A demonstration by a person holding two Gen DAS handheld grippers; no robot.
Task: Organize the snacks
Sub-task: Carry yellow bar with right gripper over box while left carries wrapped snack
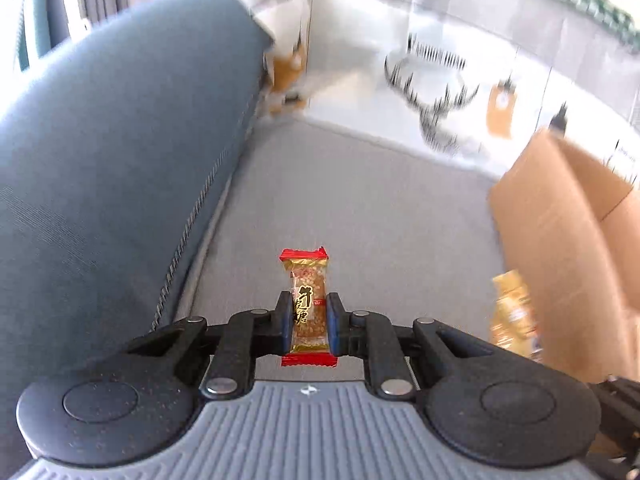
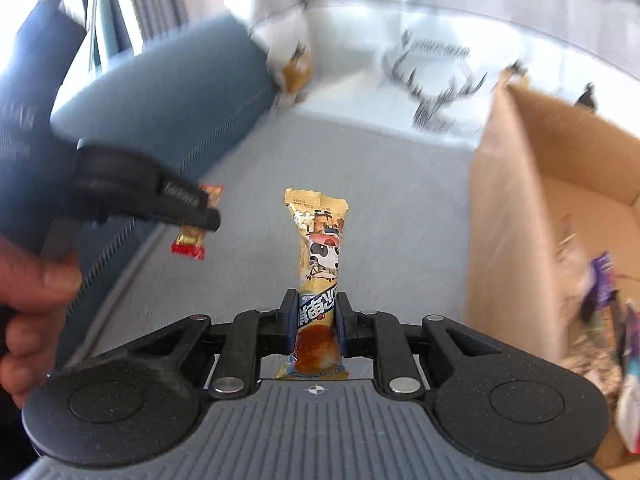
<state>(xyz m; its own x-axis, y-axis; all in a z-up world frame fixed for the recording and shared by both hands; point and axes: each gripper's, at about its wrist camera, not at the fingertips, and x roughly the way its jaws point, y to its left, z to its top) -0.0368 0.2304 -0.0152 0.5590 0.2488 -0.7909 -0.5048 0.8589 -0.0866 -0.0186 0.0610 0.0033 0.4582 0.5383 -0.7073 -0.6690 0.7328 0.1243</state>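
Observation:
My left gripper [image 1: 309, 300] is shut on a small peanut candy bar [image 1: 307, 280] in a clear wrapper with red ends, held upright above the grey sofa seat [image 1: 360, 208]. My right gripper [image 2: 317, 298] is shut on a taller yellow snack packet [image 2: 320, 248] with a cartoon panda print. In the right wrist view the left gripper [image 2: 200, 216] shows at the left, a hand [image 2: 28, 304] gripping it, the red-ended candy [image 2: 196, 236] between its fingers. An open cardboard box [image 2: 520, 208] stands to the right, with several snack packets [image 2: 600, 292] inside.
A blue-grey sofa back cushion [image 1: 120, 152] rises on the left. Beyond the seat lies a pale floor [image 1: 360, 64] with a dark wire object [image 1: 432, 92], blurred. The yellow packet [image 1: 514, 312] in my right gripper shows at the right of the left wrist view, in front of the box wall [image 1: 560, 240].

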